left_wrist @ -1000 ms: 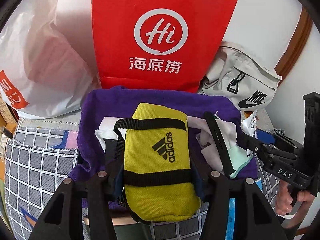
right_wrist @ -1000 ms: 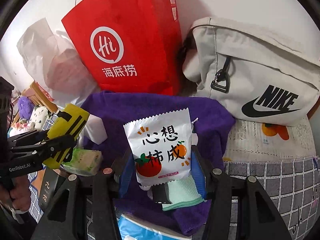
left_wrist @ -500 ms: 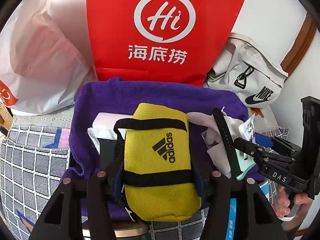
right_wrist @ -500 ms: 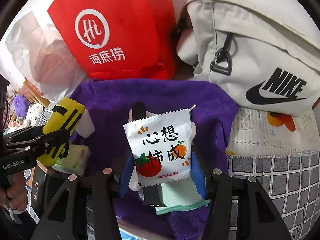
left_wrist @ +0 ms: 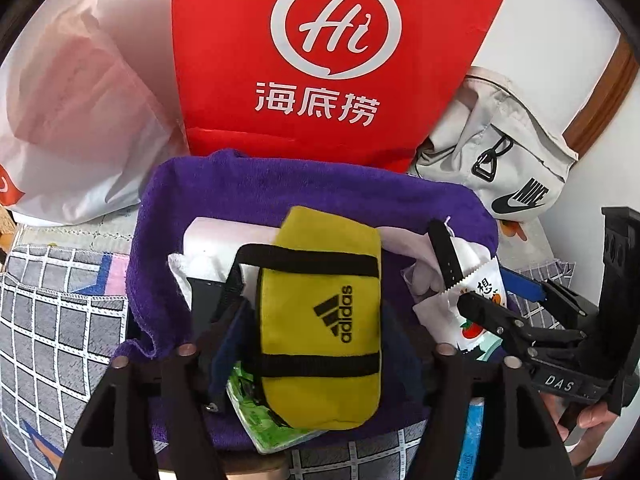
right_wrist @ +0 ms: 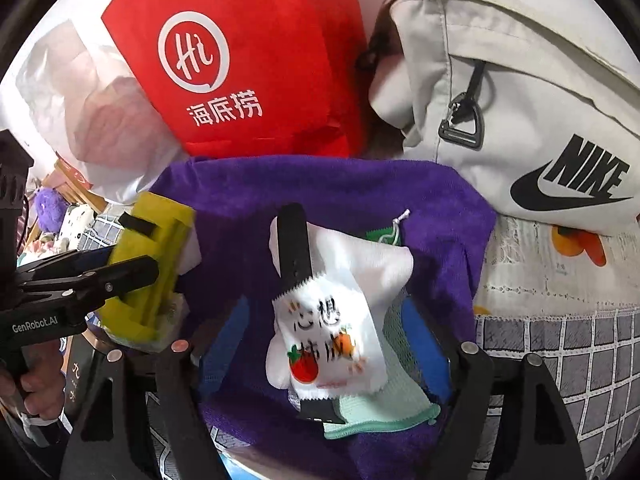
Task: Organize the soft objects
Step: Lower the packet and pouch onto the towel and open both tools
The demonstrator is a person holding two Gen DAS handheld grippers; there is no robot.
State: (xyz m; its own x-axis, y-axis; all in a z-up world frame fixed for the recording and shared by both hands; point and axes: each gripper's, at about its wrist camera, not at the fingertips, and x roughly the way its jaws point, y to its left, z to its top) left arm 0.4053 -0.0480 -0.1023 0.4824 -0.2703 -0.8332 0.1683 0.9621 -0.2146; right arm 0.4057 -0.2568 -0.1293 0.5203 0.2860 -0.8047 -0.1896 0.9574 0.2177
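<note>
Between each gripper's just-widened jaws, yellow pouch (left_wrist: 320, 320) (left gripper (left_wrist: 316, 344)) and snack packet (right_wrist: 332, 340) (right gripper (right_wrist: 324, 344)) lie released on the purple towel (left_wrist: 280, 192); sorting appears unfinished.

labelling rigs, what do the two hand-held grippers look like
Both are black, angular frames with blue finger pads and silver pins. The left hand-held gripper bears white "GenRobot.AI" lettering; the right hand-held gripper bears white "DAS".

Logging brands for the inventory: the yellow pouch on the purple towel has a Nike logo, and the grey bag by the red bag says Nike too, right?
Not quite. In the left wrist view the yellow pouch on the purple towel reads adidas; the grey bag beside the red bag is the Nike one.
</note>
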